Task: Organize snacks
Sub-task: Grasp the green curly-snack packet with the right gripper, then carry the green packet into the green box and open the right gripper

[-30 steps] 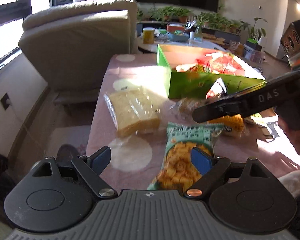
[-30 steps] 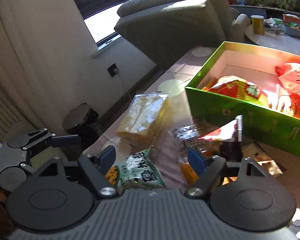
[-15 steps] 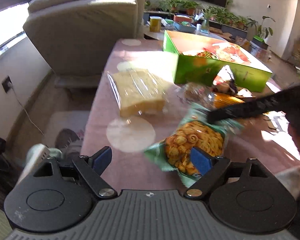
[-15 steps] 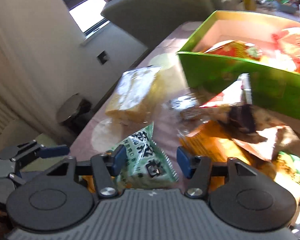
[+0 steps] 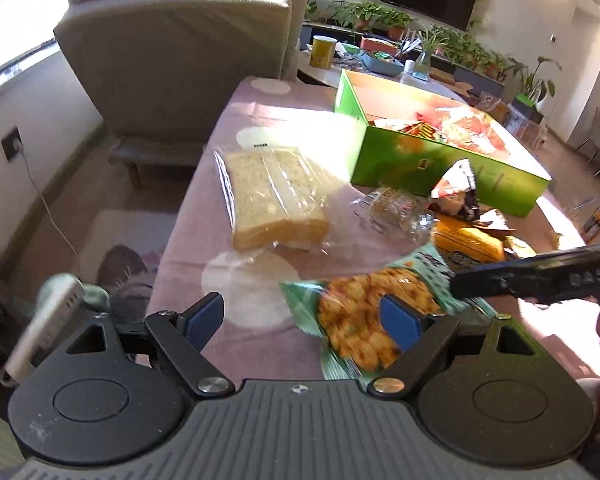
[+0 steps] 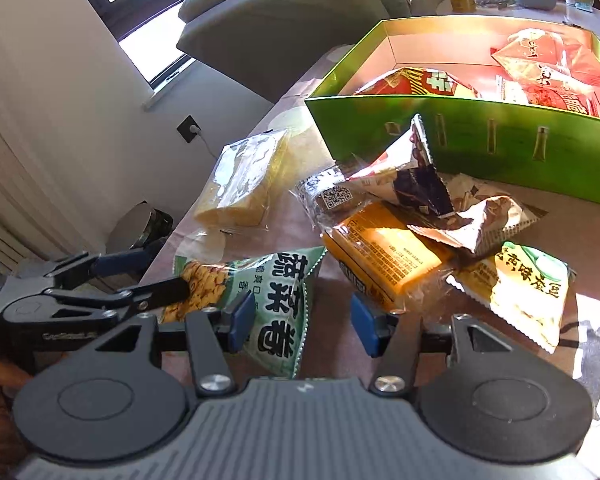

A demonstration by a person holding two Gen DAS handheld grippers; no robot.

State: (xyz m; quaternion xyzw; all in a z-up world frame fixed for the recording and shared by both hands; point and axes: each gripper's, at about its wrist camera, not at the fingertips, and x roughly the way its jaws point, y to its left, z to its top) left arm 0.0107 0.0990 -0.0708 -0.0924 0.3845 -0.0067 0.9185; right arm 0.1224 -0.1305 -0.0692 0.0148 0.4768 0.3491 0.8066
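The right gripper has its 2 blue pads drawn in around the near end of the green snack bag. The left pad sits against the wrapper. A strip of table shows between the bag's edge and the right pad, so the bag is straddled, not clamped. The left gripper hangs released, pads wide, with the bag's other end under its right pad and nothing pinched.

The bag lies on the table's near edge, well short of the green box, which already holds red packets. Beyond it are an orange pack, some crumpled wrappers and, to the left, a bag of bread.

The step looks like picking up this bag for the box. To do it well, shift the right gripper a little toward the bag's middle so both pads meet it, then close gently. The contents look brittle and the film is slippery. Lift clear of the orange pack before swinging over the box wall.

Compared with 1 second ago, the right jaws stand far narrower, and the bag has turned from lengthwise to slanted.
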